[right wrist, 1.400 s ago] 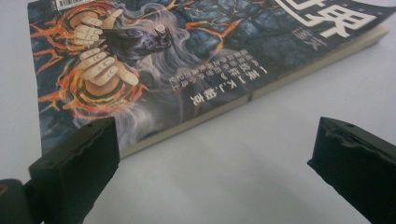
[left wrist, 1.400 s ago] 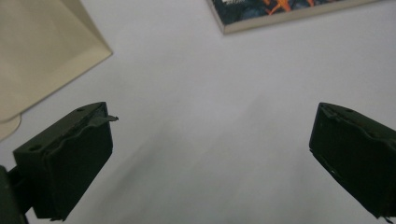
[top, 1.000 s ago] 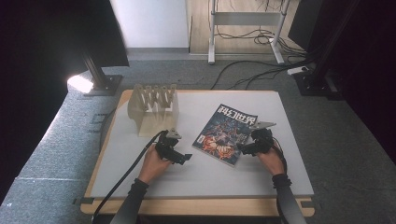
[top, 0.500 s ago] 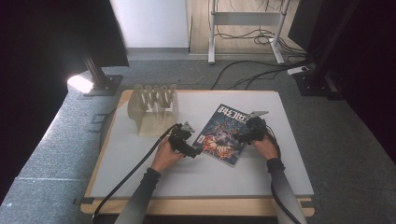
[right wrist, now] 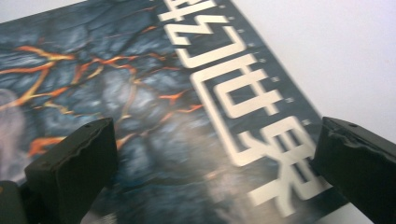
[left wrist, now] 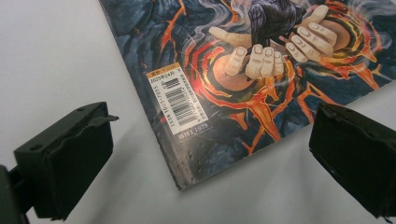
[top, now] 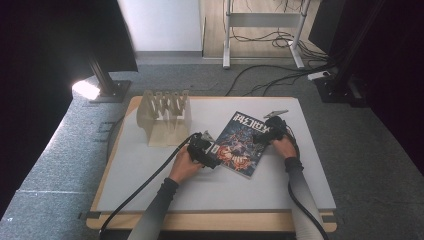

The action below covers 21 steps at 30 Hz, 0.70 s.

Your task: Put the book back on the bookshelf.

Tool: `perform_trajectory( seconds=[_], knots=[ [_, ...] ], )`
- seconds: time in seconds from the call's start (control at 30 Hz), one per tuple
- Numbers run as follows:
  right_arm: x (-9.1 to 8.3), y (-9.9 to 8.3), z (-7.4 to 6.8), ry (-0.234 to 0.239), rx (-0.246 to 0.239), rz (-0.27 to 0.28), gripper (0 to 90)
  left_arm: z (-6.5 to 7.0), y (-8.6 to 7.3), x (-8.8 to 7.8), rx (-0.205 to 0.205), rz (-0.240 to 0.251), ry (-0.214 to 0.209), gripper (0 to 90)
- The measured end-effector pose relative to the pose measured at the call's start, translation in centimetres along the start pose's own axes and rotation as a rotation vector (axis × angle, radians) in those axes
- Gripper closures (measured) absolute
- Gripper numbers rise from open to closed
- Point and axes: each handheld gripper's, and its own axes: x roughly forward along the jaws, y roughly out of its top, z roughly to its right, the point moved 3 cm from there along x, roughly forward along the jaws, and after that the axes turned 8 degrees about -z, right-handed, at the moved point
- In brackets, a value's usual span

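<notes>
Two hand-held tools meet at one magazine [top: 242,143] on the counter [top: 310,165]. Both tools are released, their jaws spread wide with nothing between the pads.

Seen from the left tool's own view, the left tool [left wrist: 205,158] hovers over the magazine's near corner [left wrist: 180,184], where a white barcode label [left wrist: 180,100] sits beside painted hands and orange swirls. One jaw stands over bare counter, the other past the cover's lower edge; neither touches the paper. In the high view the left tool [top: 204,150] lies at the magazine's left edge, gripped by the left hand [top: 184,167], with the forearm running up from the bottom edge and angled to the right. A black cable [top: 145,182] trails back from it.

From the right tool's own view, the right tool [right wrist: 215,168] straddles the cover's title end, large pale characters [right wrist: 233,93] between the jaws. In the high view the right tool [top: 269,134] rests at the magazine's right edge, held by the right hand [top: 283,146], forearm rising nearly straight from below.

Beyond the left tool, near the counter's far left corner, stands a pale wooden slotted rack [top: 165,116], well apart from the magazine.
</notes>
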Motion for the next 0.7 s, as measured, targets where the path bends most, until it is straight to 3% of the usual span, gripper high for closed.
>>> perform_trajectory(
  seconds=[0.23, 0.33, 0.7],
  knots=[
    [0.3, 0.3, 1.2, -0.002, 0.01, -0.009, 0.0, 0.1, 0.0, 0.5, -0.008, 0.015, -0.014, 0.0],
    [0.6, 0.2, 2.0, 0.028, 0.042, -0.008, 0.0, 0.2, 0.1, 0.7, -0.011, 0.022, -0.021, 0.0],
    [0.4, -0.4, 1.5, 0.066, 0.043, 0.006, 0.6, 0.2, 0.0, 1.2, -0.019, 0.016, -0.049, 0.0]
  ],
)
